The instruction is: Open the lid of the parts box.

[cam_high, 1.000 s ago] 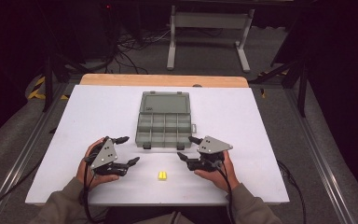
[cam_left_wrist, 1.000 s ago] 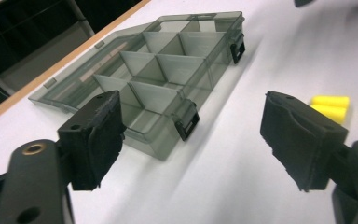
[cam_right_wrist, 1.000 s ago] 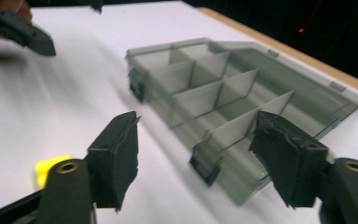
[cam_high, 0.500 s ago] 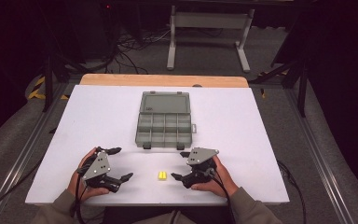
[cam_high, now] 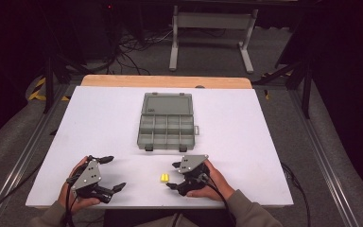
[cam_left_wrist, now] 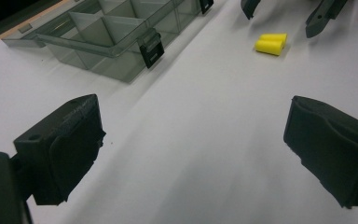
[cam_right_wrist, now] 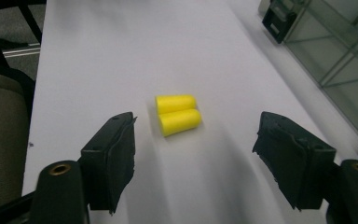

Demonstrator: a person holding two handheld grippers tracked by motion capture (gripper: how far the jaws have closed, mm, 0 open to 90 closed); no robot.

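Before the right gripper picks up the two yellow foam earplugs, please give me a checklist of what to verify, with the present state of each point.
1. Two yellow foam earplugs lie side by side on the white table: ok.
2. Right gripper is open, nothing between its jaws: ok.
3. Earplugs lie ahead of the right gripper's jaws, not yet between them: not ok.
4. Grey clear plastic compartment box has its lid open: ok.
5. Left gripper is open, empty and apart from the earplugs: ok.
6. Box compartments are empty: cannot tell.
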